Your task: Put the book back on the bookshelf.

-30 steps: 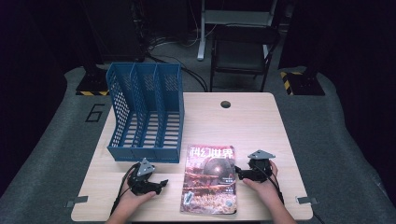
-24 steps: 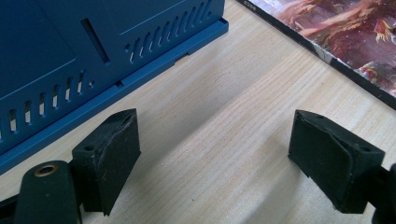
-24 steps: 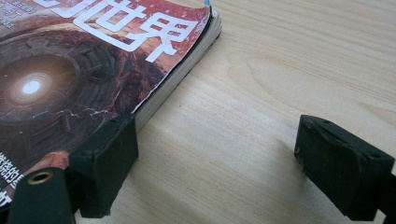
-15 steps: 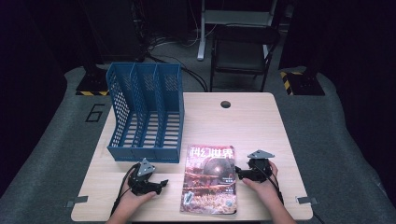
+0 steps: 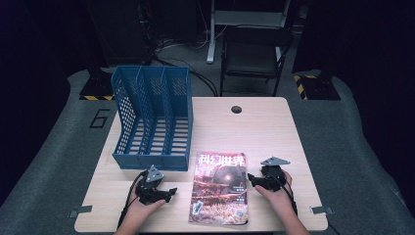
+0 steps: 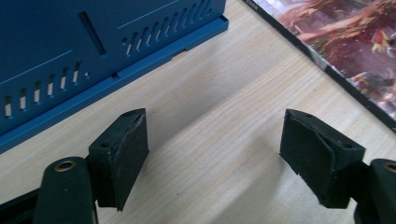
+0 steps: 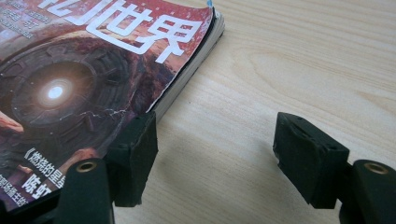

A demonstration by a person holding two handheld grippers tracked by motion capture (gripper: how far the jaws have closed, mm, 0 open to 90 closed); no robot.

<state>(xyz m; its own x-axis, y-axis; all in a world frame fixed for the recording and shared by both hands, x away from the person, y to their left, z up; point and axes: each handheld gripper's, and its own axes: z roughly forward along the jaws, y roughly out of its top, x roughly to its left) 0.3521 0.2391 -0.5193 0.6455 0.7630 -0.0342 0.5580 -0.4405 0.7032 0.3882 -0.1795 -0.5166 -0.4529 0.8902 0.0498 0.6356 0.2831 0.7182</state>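
A blue file rack [image 5: 152, 117] stands on the left part of the desk [image 5: 264, 132], its three upright compartments all holding nothing. Just in front of it the left gripper [image 5: 166, 192] rests on the desk in the person's left hand [image 5: 142, 210]; in the left gripper view its jaws are spread over bare wood, though they have just been closing a little, with nothing between them. The rack's base [image 6: 70, 70] lies just beyond them. A magazine [image 5: 219, 188] with a red cover lies flat at the desk's front middle, between the two grippers. The right gripper [image 5: 253, 180], in the right hand [image 5: 274, 193], sits at the magazine's right edge [image 7: 187, 84]. Its jaws are apart and have just been narrowing, one pad [image 7: 135, 154] against the page edge, nothing pinched.
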